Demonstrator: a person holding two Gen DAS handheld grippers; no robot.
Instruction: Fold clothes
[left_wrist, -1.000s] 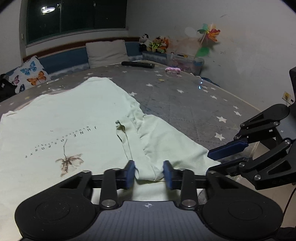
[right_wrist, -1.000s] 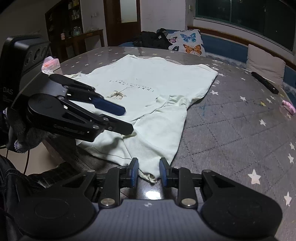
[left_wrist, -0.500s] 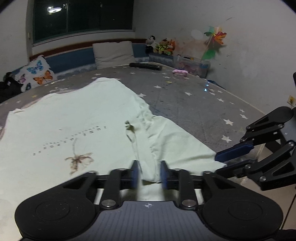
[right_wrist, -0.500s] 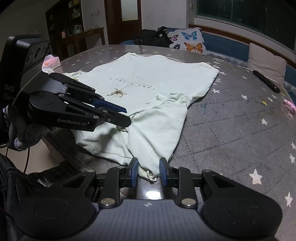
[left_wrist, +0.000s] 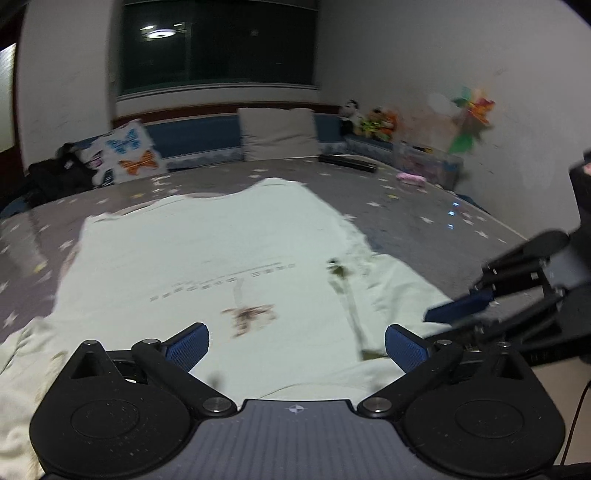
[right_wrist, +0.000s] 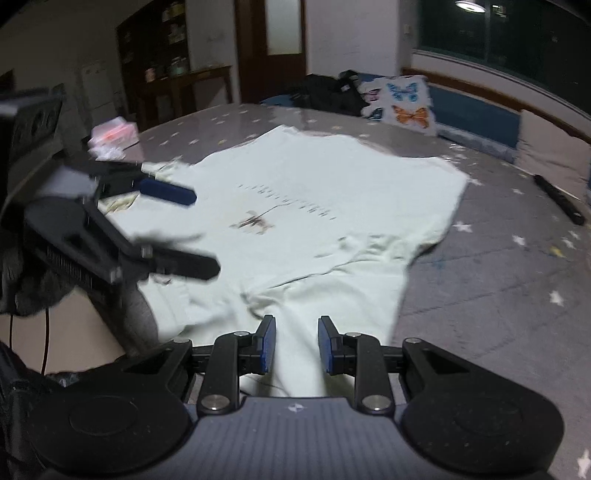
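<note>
A pale green T-shirt (left_wrist: 229, 251) with a small print lies spread on the grey star-patterned surface (left_wrist: 406, 221), one side folded in over it. My left gripper (left_wrist: 295, 345) hovers over the shirt's near part; its jaws are opening wide and no cloth is pinched between them. In the right wrist view the same left gripper (right_wrist: 199, 229) hangs above the T-shirt (right_wrist: 332, 184). My right gripper (right_wrist: 297, 343) is shut on a bunched strip of the shirt's near edge. From the left wrist view the right gripper (left_wrist: 458, 310) sits at the shirt's right edge.
A butterfly pillow (left_wrist: 127, 155) and a beige cushion (left_wrist: 277, 133) lean at the back. A black bar (left_wrist: 347, 162), a pink item (left_wrist: 410, 179) and a box of toys (left_wrist: 424, 162) lie far right. A pink tissue pack (right_wrist: 114, 133) sits by the surface's left edge.
The left gripper's jaws went from closed on a cloth fold to wide apart, letting the fold go, and the gripper shifted left over the shirt. The right gripper keeps its hold.
</note>
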